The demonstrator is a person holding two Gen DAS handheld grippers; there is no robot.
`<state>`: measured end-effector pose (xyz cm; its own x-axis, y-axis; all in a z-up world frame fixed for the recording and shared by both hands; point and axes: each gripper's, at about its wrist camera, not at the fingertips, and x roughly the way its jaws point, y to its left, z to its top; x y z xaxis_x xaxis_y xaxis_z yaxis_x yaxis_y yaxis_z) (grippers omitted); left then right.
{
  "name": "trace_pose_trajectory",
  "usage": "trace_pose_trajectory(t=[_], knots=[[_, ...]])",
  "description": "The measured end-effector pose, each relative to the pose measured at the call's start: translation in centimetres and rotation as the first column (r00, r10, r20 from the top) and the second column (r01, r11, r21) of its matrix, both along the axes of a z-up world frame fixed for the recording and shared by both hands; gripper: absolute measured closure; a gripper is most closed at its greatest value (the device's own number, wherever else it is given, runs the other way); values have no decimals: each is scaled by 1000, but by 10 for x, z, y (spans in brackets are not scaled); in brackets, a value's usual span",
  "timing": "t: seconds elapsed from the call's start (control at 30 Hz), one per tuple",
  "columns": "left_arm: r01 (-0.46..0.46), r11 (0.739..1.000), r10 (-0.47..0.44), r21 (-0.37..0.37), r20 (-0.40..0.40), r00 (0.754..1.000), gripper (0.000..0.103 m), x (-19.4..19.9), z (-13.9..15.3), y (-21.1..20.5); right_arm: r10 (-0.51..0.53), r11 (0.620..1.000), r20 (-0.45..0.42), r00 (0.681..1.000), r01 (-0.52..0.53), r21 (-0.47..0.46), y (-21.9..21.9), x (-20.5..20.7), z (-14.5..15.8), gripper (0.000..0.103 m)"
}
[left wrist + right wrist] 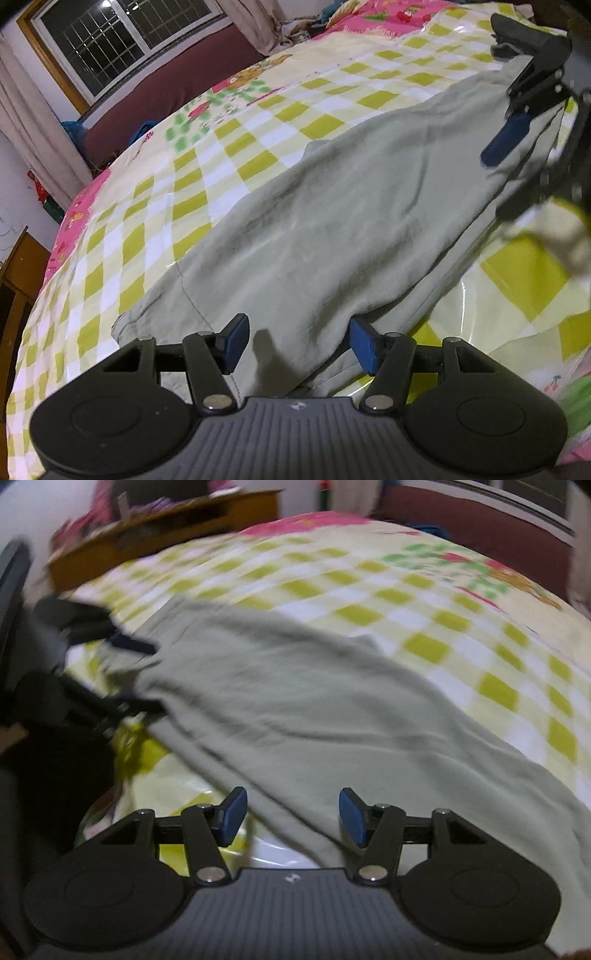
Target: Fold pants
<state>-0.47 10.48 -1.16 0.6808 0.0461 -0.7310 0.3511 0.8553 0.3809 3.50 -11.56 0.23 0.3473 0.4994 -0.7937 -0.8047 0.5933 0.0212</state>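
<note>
Pale grey-green pants [332, 221] lie flat on a bed, folded lengthwise into a long band. My left gripper [299, 345] is open, its blue pads on either side of one end of the pants, just above the cloth. My right gripper [291, 818] is open over the near edge of the pants [295, 701] at the other end. The right gripper also shows in the left wrist view [517, 110] at the far right. The left gripper shows blurred in the right wrist view [140, 672] at the left.
The bed has a yellow-green and white checked sheet [207, 177] with pink cartoon borders. A window [122, 40] and dark red wall panel stand beyond it. A wooden piece of furniture [166, 520] stands past the bed's far side.
</note>
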Motion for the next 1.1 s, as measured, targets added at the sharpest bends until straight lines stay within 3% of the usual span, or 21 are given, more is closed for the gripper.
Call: trace_pose_trajectory(t=[0.23, 0.33, 0.47, 0.57, 0.67, 0.77, 0.97, 1.1], knots=[[-18, 999, 19, -33, 30, 999, 30, 2, 4, 2, 47, 998, 18, 999, -47, -35, 34, -2, -17, 46], [-10, 998, 12, -56, 21, 1000, 33, 1, 8, 5, 44, 999, -15, 999, -44, 6, 32, -1, -12, 46], [10, 1000, -9, -23, 26, 1000, 34, 1, 1, -3, 22, 997, -31, 999, -20, 70, 27, 0, -1, 41], [22, 1000, -21, -20, 27, 999, 39, 4, -1, -10, 7, 1000, 1, 1000, -7, 18, 38, 3, -9, 42], [17, 998, -16, -57, 20, 1000, 47, 7, 4, -9, 23, 999, 14, 1000, -23, -32, 49, 4, -21, 49], [15, 997, -14, -73, 20, 1000, 47, 8, 8, -7, 12, 1000, 9, 1000, -12, -22, 52, 6, -20, 66], [30, 997, -28, -76, 19, 999, 48, 6, 9, -8, 33, 998, -34, 999, -31, 61, 52, 3, 2, 61], [16, 995, -14, -95, 19, 1000, 50, 7, 10, -7, -2, 999, -30, 1000, 4, 47, 63, 9, -6, 62]])
